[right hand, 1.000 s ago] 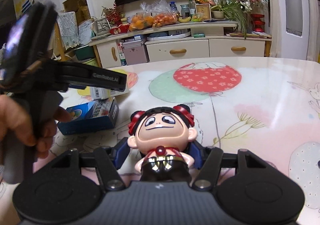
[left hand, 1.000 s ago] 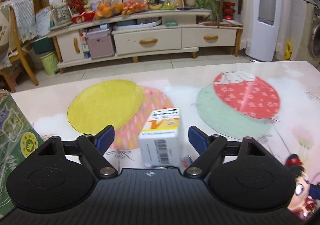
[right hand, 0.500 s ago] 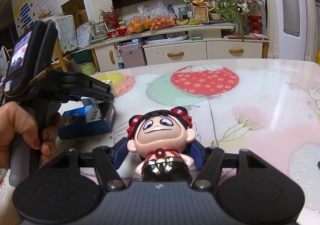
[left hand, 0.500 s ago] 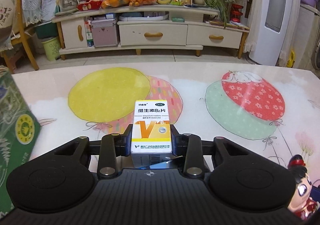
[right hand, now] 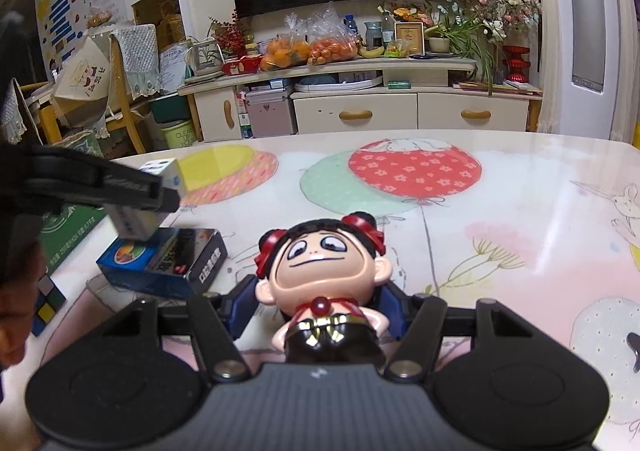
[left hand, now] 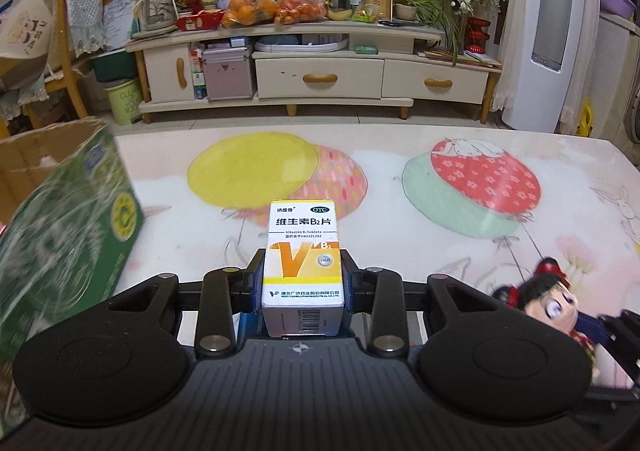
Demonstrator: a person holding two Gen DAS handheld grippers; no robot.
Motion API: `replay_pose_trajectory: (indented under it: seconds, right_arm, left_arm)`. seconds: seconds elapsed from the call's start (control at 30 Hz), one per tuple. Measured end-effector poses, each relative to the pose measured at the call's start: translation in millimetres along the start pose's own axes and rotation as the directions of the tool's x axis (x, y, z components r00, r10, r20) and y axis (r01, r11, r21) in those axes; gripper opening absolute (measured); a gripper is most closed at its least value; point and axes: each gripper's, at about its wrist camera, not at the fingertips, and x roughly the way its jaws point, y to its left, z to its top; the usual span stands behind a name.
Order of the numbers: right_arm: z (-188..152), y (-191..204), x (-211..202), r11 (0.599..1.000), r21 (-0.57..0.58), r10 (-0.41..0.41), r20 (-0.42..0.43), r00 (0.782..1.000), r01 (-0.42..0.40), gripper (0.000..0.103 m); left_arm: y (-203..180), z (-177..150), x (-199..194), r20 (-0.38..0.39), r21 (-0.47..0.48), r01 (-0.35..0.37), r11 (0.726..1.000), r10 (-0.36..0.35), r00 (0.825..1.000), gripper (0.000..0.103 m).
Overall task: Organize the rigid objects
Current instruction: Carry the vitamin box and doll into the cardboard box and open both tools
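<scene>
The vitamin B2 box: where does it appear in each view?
Left wrist: vitamin B2 box at lower centre, clamped between the left gripper fingers.
Right wrist: the box at far left, held above the table.
Shared landmark: the yellow balloon print.

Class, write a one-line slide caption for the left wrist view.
Left gripper clamps a vitamin box above the balloon-patterned table.

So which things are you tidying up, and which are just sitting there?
Part of the job:
- vitamin box, held in the left gripper
- doll, held in the right gripper
- blue box
- green carton

Just lying about:
- bagged oranges
- TV cabinet
</scene>
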Motion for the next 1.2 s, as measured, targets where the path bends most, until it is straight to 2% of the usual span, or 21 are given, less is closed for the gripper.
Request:
replay_pose_trajectory:
  seconds: [0.47, 0.77, 1.2]
  right_arm:
    - [-4.2, 11.1, -17.7, 0.998, -0.057, 0.000, 0.015, 1.000, 0.001, 0.062]
    - [-3.0, 15.5, -31.2, 0.996, -0.083, -0.015, 0.039, 0.999, 0.018, 0.062]
    - [-3.7, 53.0, -53.0, 0.989, -0.148, -0.008, 0.065, 0.998, 0.018, 0.062]
  left_arm:
    - [4.6, -21.8, -53.5, -0.010, 0.018, -0.013, 1.000, 0.013, 1.000, 0.041]
    - [14.7, -26.5, -68.3, 0.002, 0.032, -0.017, 0.999, 0.017, 1.000, 0.042]
    - [31.0, -20.2, -88.6, 0.052, 0.031, -0.024, 0.999, 0.023, 0.998, 0.042]
